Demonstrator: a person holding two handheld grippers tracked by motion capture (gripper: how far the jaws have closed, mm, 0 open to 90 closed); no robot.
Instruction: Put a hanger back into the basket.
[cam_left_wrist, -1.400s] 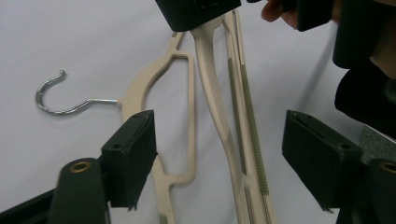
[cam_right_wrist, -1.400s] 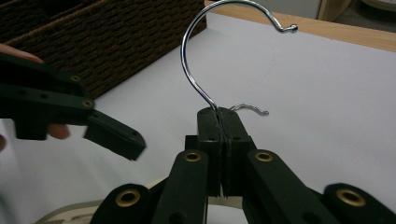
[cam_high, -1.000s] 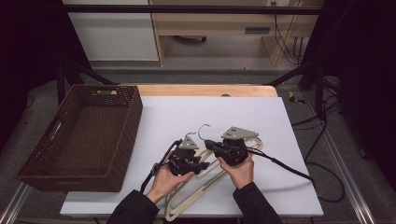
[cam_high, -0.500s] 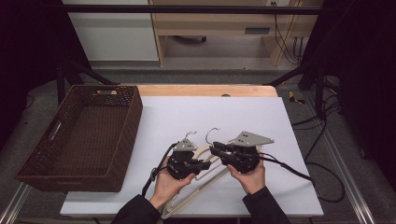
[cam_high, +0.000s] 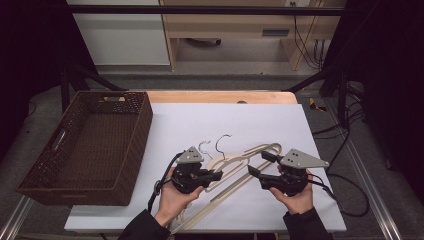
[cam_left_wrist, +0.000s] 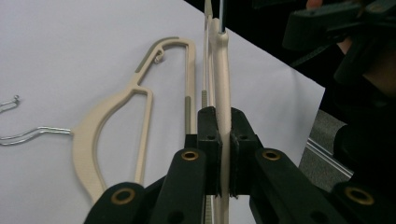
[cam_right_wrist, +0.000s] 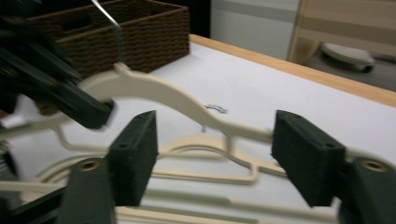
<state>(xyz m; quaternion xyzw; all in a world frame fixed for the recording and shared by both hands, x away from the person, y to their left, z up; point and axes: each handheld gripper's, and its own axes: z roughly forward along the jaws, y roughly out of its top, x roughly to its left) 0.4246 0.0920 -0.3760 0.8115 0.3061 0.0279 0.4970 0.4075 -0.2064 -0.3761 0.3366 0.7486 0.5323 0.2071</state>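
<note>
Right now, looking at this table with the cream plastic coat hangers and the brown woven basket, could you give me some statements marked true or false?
1. The left gripper is clamped on a cream plastic hanger. True.
2. The brown woven basket holds a hanger. False: no hanger lies in it.
3. The right gripper is shut on a hanger. False: its jaws stand apart, having just been opening.
4. Another cream hanger lies flat on the white table sheet. True.

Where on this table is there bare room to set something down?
The white sheet is bare along its far half, between the basket and its right edge. The basket looks empty too. The near middle is crowded: hangers, left tool and right tool.
</note>
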